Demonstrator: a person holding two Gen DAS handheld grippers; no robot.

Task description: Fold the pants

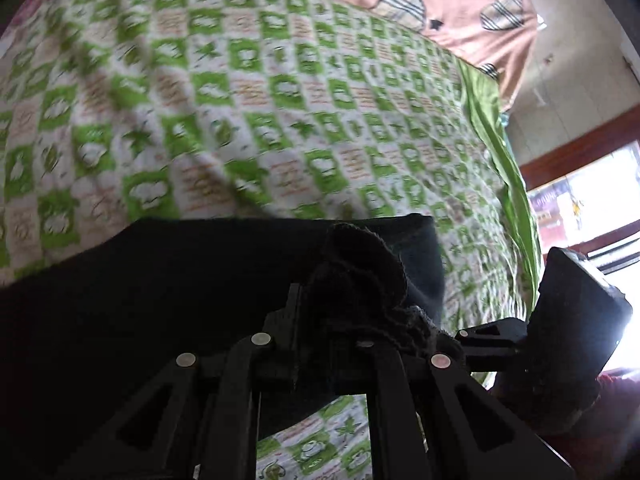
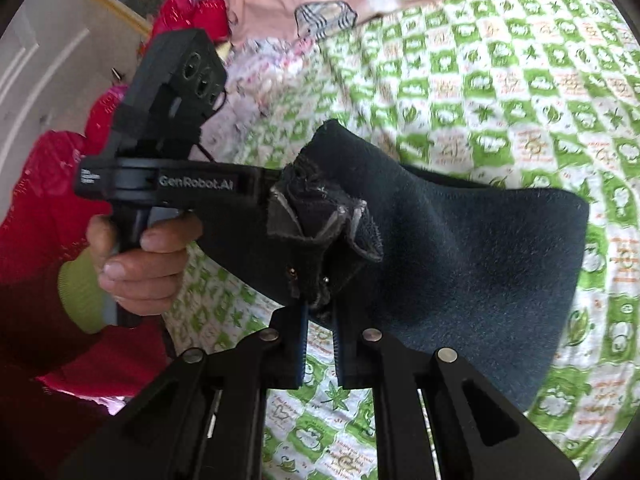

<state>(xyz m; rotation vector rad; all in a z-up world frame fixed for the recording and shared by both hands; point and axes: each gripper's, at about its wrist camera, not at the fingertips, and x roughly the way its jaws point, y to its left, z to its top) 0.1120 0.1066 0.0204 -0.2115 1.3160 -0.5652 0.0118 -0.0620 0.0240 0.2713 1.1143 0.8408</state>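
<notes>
While gripped at both ends, dark pants (image 2: 460, 248) hanging as a slack band above a green-and-white checked bedsheet (image 2: 500, 80). Right gripper (image 2: 320, 300) pinched almost fully together on a bunched, frayed edge of the cloth, which sticks up in folds between the two fingers. Left gripper (image 1: 332, 320) likewise nearly closed, with a wad of the same dark cloth crammed between its fingers and spilling over the tips. Seen from the right wrist, the left gripper (image 2: 276, 192) reaching in from the left side, its tips buried in the cloth just beside the right one's hold; a hand (image 2: 140, 264) wrapped around its handle, a yellow-green cuff and a red sleeve (image 2: 44, 208) behind. Seen from the left wrist, pants (image 1: 160, 300) spread wide and dark toward the lower left, blurred sheet (image 1: 280, 100) beyond. At the right edge of that view, a black device, probably part of the right gripper, though cannot tell for sure. Pink bedding with plaid hearts (image 1: 460, 4) lying at the far side of the sheet.
</notes>
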